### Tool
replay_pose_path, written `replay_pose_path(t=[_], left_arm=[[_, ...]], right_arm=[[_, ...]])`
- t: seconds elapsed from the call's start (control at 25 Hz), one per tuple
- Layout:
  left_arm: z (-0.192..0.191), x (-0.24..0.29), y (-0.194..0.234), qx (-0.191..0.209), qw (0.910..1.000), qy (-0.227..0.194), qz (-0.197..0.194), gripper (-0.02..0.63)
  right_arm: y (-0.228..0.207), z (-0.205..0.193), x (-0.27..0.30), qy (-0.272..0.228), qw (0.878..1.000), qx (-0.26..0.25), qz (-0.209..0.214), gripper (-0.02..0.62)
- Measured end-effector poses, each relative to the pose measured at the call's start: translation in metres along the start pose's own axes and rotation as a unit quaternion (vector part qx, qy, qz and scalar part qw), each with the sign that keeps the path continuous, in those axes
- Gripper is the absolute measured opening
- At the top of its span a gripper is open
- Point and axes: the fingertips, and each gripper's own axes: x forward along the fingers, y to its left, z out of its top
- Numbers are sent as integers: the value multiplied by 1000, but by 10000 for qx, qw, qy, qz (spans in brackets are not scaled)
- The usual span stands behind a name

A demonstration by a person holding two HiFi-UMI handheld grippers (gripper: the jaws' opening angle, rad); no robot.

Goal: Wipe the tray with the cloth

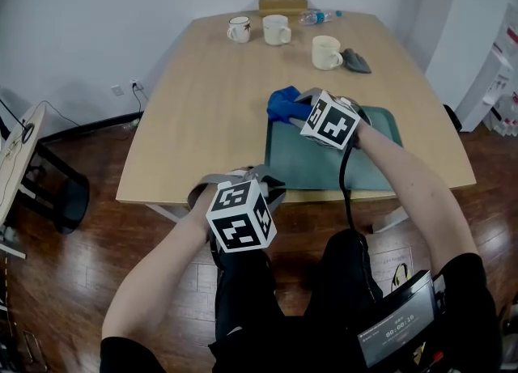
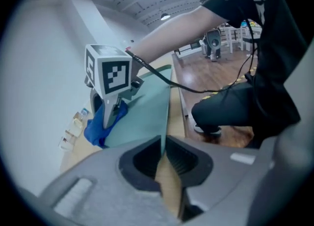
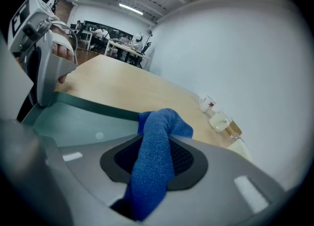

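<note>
A green tray [image 1: 324, 165] lies on the wooden table [image 1: 210, 120] by its front edge. My right gripper [image 1: 303, 103] is shut on a blue cloth [image 1: 283, 104] at the tray's far left corner. In the right gripper view the cloth [image 3: 154, 151] runs up between the pads and hangs over the tray [image 3: 73, 122]. My left gripper [image 1: 262, 177] sits at the tray's near left corner. Its jaws [image 2: 163, 154] are nearly together with the thin tray rim [image 2: 147, 117] pinched between them. The cloth [image 2: 100, 127] shows beyond, at the far corner.
Three white mugs [image 1: 239, 30] [image 1: 276, 30] [image 1: 326, 52] stand at the table's far end. A grey rag [image 1: 356, 61] lies beside the right mug, and a water bottle [image 1: 317, 17] and a wooden box [image 1: 282, 4] sit at the back edge.
</note>
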Motion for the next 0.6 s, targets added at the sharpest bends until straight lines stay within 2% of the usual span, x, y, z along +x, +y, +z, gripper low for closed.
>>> replay_pose_path(t=[0.16, 0.44, 0.6], left_arm=[[0, 1, 0, -83, 9997, 127, 188, 34], [0, 0, 4, -423, 9991, 5, 99, 38], [-3, 1, 4, -480, 9988, 23, 100, 38]], right_arm=[[12, 6, -2, 15, 9998, -220, 30, 123], [86, 18, -51, -548, 9907, -633, 1070, 121], [121, 20, -74, -703, 9848, -679, 1436, 121]])
